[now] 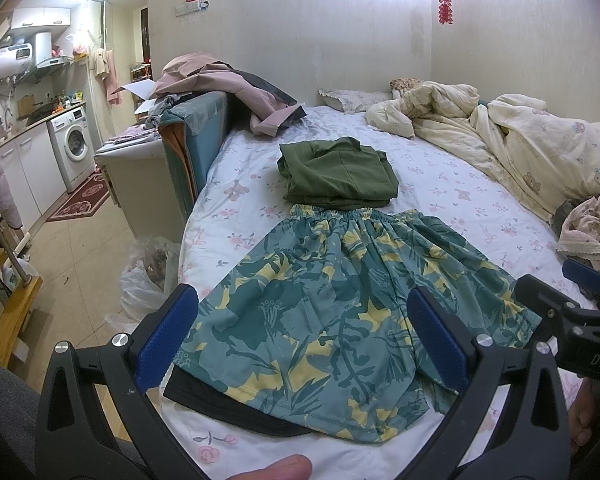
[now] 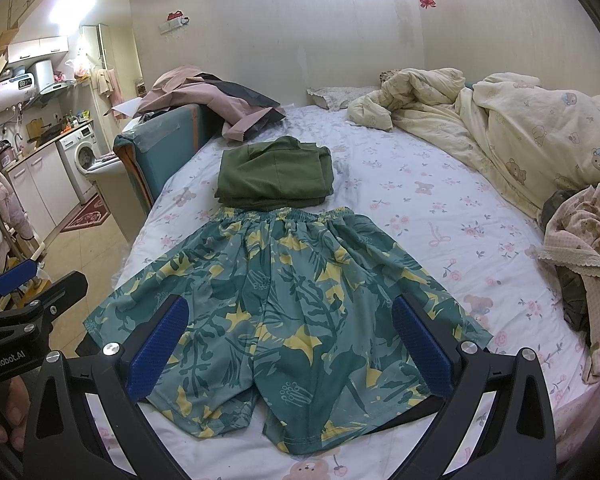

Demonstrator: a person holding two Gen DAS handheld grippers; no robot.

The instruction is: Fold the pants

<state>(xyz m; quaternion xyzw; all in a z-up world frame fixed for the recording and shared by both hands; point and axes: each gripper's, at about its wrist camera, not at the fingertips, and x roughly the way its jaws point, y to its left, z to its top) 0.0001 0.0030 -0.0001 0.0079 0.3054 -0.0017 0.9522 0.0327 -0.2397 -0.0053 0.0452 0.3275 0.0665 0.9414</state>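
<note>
Shorts spread flat on bed, ready for folding; left tongs and right tongs both wide open, empty.

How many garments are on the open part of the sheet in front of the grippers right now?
2 clearly: the floral shorts spread flat nearest the grippers, and a folded green garment just beyond their waistband. A dark edge peeks from under the shorts' hem, possibly a third.

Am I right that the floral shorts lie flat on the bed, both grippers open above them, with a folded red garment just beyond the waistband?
Not quite: the folded garment beyond the floral shorts is olive green, as the right wrist view shows. The rest holds.
</note>
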